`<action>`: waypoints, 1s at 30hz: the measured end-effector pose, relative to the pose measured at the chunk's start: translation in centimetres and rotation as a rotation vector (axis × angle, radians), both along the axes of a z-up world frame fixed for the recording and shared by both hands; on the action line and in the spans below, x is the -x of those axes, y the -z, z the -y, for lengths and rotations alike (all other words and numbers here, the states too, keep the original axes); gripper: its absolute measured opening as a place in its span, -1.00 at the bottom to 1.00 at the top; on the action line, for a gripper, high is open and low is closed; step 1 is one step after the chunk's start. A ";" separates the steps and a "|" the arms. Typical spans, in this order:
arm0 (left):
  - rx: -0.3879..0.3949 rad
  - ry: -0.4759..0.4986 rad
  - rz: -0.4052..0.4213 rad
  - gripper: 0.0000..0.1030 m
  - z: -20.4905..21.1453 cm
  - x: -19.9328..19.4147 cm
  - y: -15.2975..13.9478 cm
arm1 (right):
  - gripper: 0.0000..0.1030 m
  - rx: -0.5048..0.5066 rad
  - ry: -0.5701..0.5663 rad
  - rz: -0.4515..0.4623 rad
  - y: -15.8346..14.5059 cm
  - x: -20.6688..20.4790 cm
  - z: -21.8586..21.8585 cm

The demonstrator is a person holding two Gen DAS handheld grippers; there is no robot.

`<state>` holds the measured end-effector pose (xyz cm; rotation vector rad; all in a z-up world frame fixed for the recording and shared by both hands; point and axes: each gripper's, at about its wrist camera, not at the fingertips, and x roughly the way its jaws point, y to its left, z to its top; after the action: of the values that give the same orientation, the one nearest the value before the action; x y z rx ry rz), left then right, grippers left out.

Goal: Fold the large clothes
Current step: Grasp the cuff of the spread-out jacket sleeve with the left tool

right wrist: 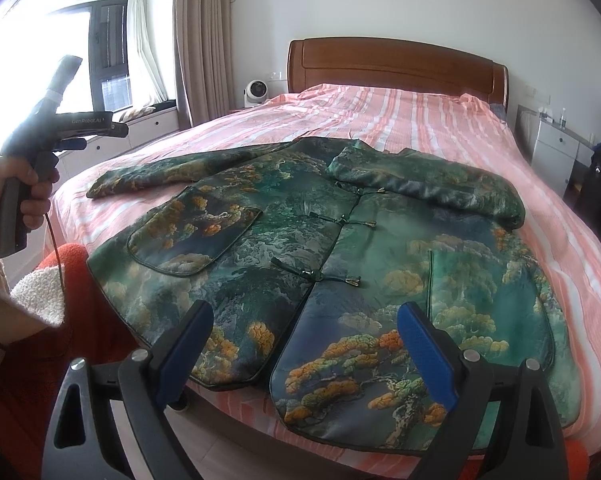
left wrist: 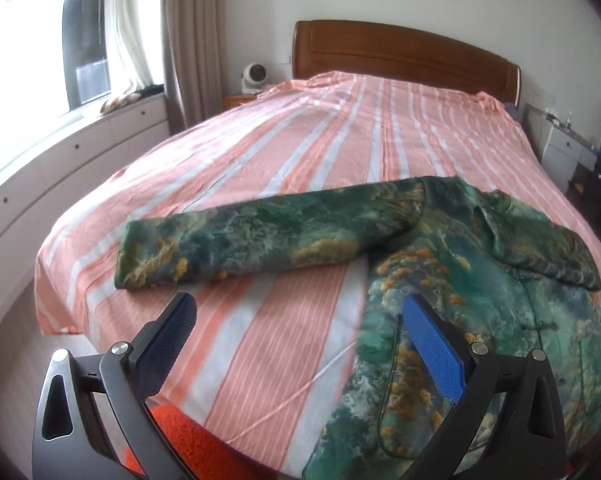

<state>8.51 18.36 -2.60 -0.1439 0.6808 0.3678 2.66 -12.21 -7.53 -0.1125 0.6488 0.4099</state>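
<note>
Right wrist view: one green jacket (right wrist: 300,240) with two sleeves on one bed (right wrist: 420,120); both claws spread, empty.

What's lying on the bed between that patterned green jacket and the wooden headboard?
Nothing but bare striped bedspread. In the right wrist view, the stretch from the jacket up to the headboard holds no other object.

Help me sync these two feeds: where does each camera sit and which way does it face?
Left wrist: on the left gripper, jaws open, looking up the bed at the jacket's spread sleeve.
Right wrist: on the right gripper, jaws open, over the jacket's hem; the left hand shows at left.
Shared: jacket, bed, headboard, fan.
</note>
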 end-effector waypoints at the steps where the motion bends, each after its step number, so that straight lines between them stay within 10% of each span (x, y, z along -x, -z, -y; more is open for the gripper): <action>1: 0.007 -0.002 -0.009 0.99 -0.2 -0.1 0.2 | 0.80 0.000 -0.001 -0.001 0.0 0.0 0.0; 10: 0.079 -0.042 -0.093 0.99 -3.2 -1.8 2.7 | 0.80 -0.002 -0.001 -0.008 0.1 -0.1 -0.1; 20: 0.644 -0.433 0.095 0.99 -21.6 1.9 6.5 | 0.80 -0.014 0.019 -0.038 0.6 -0.7 0.7; 30: 0.622 -0.508 -0.027 0.95 -28.5 -2.0 11.4 | 0.80 0.032 -0.048 -0.070 1.6 -0.8 -2.0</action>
<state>10.55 46.87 -14.01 -0.9156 0.7658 0.6343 3.49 -10.21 -9.08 -0.1443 0.7230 0.4512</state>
